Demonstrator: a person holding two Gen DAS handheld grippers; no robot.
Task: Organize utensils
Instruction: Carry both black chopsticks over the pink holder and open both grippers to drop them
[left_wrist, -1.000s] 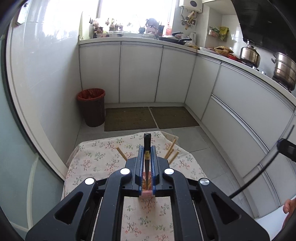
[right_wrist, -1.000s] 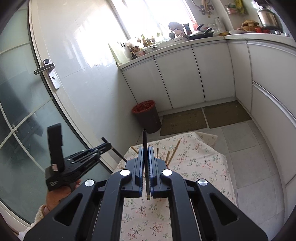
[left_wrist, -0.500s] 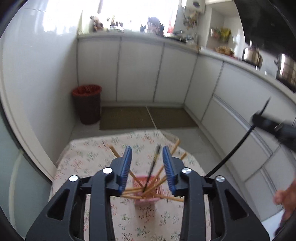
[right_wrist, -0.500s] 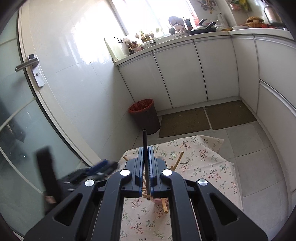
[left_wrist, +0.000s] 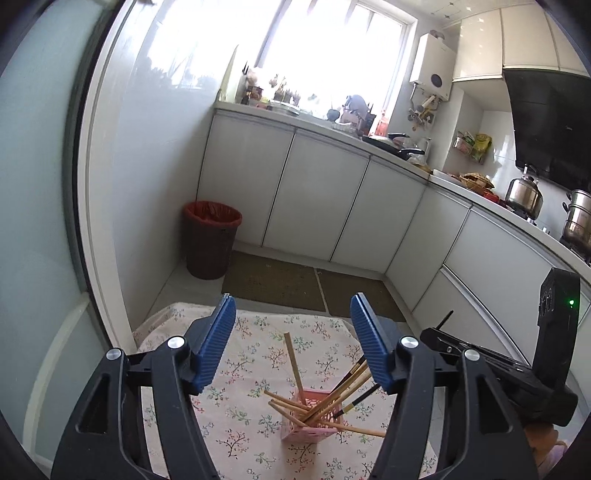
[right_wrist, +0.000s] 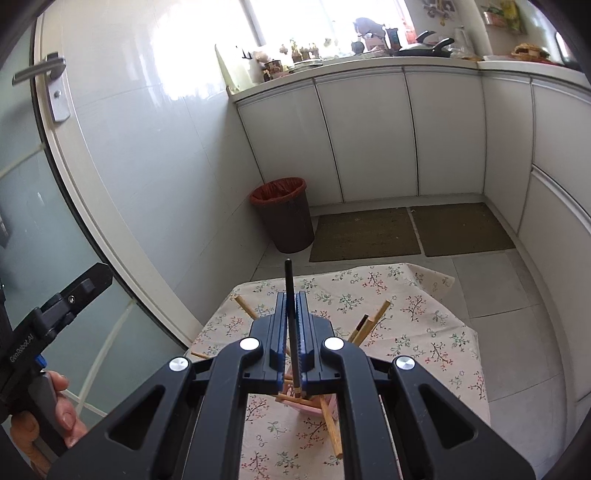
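My left gripper (left_wrist: 291, 325) hangs over a floral cloth (left_wrist: 251, 373), its blue jaws opening with nothing between them. Below it and to the right, a pink basket (left_wrist: 312, 424) stands on the cloth, chopsticks (left_wrist: 334, 398) splayed out of it at all angles. My right gripper (right_wrist: 291, 314) is clamped on one dark chopstick (right_wrist: 290, 291), held nearly upright directly above the basket (right_wrist: 308, 405). A red-lined bin (left_wrist: 212, 240) sits by the white cabinets (left_wrist: 314, 195) beyond.
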